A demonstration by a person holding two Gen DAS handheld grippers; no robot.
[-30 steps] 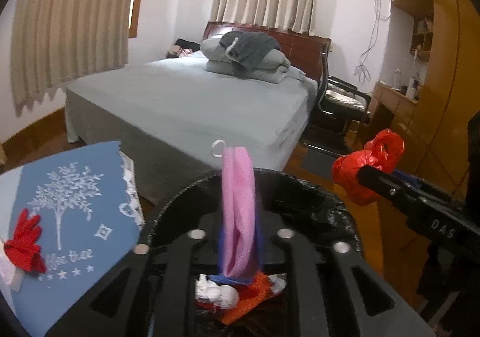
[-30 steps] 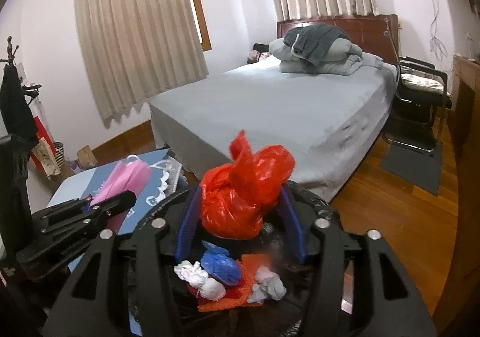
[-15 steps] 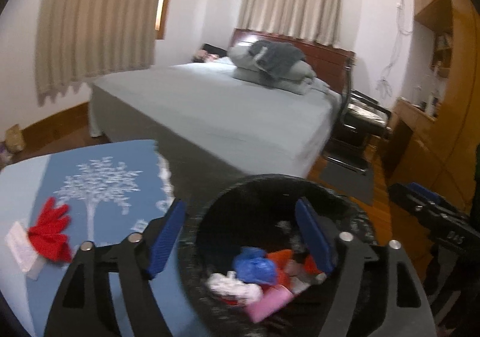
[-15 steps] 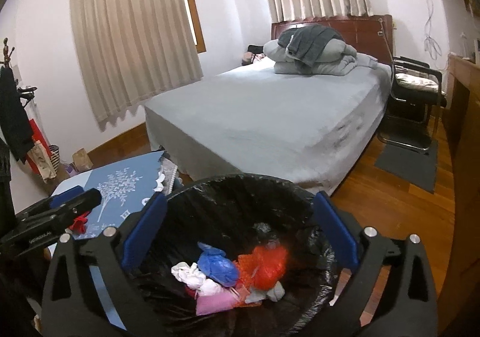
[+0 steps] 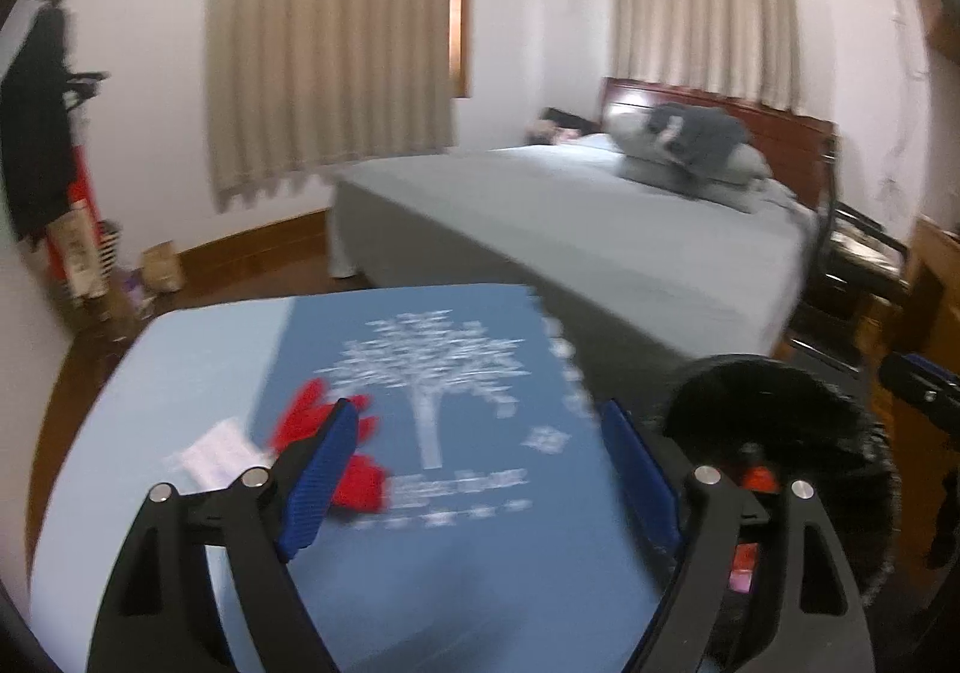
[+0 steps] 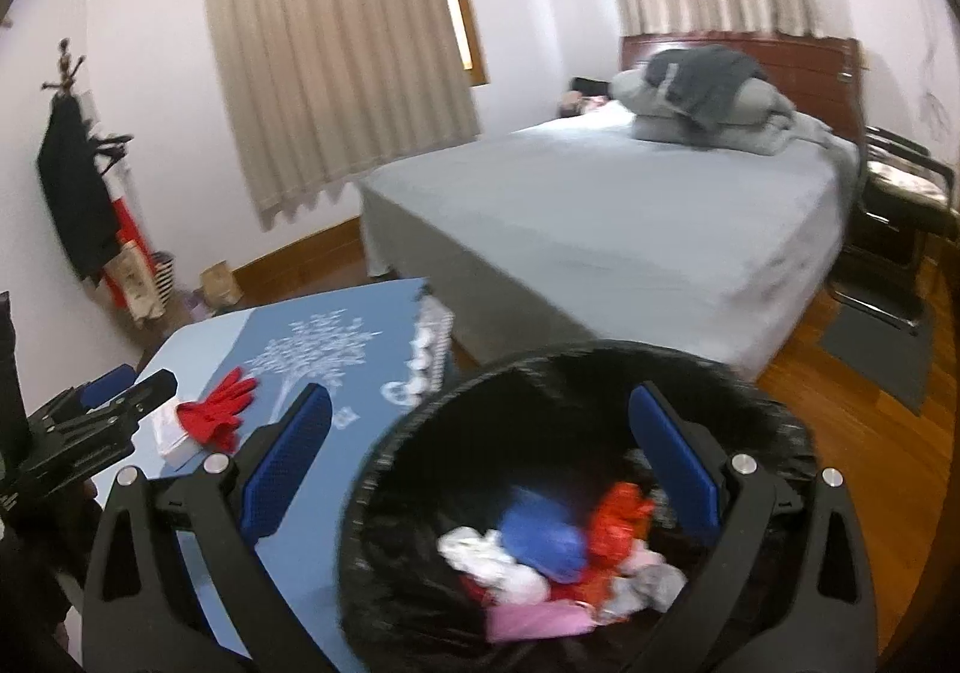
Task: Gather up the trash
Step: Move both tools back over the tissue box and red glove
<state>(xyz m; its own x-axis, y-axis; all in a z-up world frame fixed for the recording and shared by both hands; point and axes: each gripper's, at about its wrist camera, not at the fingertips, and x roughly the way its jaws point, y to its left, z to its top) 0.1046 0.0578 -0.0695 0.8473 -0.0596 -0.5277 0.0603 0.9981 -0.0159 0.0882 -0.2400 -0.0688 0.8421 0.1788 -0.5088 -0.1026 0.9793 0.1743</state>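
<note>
A black-lined trash bin stands beside the blue-clothed table; it holds red, blue, white and pink trash. My right gripper is open and empty above the bin's left rim. My left gripper is open and empty over the table, with the bin to its right. A red crumpled piece and a white wrapper lie on the cloth by the left finger. They also show in the right wrist view, the red piece on the white wrapper, near my left gripper.
A grey bed with folded bedding stands behind the table. A black chair and a floor mat are at the right. A coat rack and bags stand by the left wall.
Both grippers dropped their trash into the bin and opened. The left gripper has swung left over the table toward the red piece. The right gripper shifted a little left.
</note>
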